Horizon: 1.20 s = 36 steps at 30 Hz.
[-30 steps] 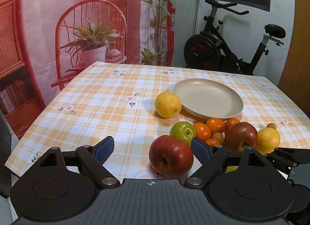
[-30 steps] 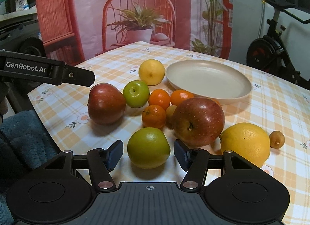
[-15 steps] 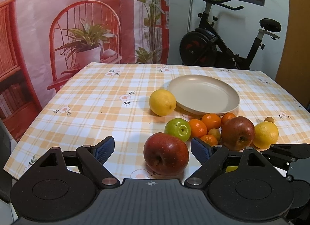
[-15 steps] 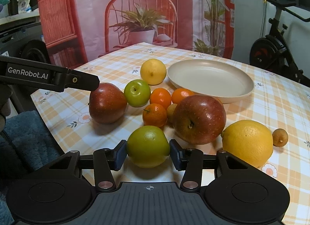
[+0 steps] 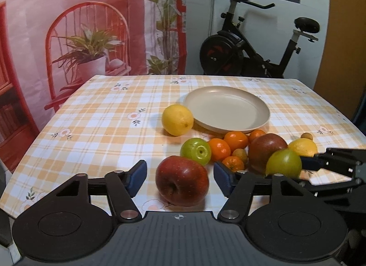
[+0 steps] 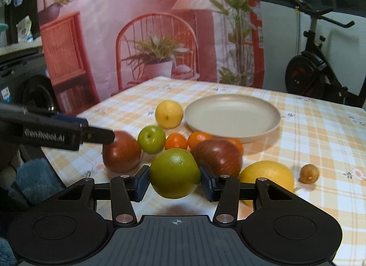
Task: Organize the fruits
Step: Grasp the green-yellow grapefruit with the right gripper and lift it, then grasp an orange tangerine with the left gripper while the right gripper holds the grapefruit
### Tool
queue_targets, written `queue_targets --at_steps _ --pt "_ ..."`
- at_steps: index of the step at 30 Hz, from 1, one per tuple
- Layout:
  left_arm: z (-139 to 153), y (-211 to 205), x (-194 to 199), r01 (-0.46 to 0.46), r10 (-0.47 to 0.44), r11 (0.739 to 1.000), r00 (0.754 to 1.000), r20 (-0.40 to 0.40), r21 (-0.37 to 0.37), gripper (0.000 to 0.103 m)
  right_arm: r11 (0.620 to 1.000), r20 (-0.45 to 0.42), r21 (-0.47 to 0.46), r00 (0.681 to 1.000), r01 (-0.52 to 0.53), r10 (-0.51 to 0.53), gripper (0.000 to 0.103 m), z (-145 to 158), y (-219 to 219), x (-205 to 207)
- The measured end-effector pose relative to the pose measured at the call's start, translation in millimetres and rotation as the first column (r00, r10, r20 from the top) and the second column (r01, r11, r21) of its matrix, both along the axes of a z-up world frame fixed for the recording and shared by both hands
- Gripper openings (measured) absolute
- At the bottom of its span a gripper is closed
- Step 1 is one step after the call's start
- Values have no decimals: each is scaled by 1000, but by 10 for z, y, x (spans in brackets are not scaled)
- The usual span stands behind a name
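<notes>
My right gripper is shut on a green citrus fruit and holds it just above the tablecloth; the fruit also shows in the left wrist view. My left gripper is open, with a dark red apple lying between its fingers, untouched. An empty beige plate sits further back, with a yellow lemon at its left. A green apple, several small oranges, a second red apple and another lemon lie in a cluster before the plate.
The table has a checked orange and white cloth; its near edge is just below both grippers. A small brown fruit lies at the right. An exercise bike and a printed backdrop stand behind the table.
My right gripper closed on the green citrus fruit and lifted it off the cloth. My left gripper stayed open around the red apple and edged slightly closer.
</notes>
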<state>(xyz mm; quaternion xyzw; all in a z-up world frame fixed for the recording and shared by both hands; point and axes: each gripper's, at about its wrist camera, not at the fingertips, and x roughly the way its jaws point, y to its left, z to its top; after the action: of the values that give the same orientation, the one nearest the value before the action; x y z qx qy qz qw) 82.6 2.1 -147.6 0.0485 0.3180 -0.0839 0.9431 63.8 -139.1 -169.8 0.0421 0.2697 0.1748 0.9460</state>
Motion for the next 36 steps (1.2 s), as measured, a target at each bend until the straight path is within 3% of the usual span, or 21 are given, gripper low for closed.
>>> queue_targets --at_steps 6,19,22,36 --pt "42 -94 36 48 -48 999 999 11 -8 59 998 56 49 997 45 -48 44 111 -184 -83" --pt "-121 -493 270 183 -181 982 982 -59 40 53 980 86 138 984 140 -153 44 47 -580 -63" --pt "-194 -537 331 185 -179 981 979 -93 56 44 978 86 148 983 145 -159 44 31 -620 -50" --pt "-366 -598 528 184 -171 981 970 -172 58 44 972 88 181 982 151 -169 44 5 -671 -62"
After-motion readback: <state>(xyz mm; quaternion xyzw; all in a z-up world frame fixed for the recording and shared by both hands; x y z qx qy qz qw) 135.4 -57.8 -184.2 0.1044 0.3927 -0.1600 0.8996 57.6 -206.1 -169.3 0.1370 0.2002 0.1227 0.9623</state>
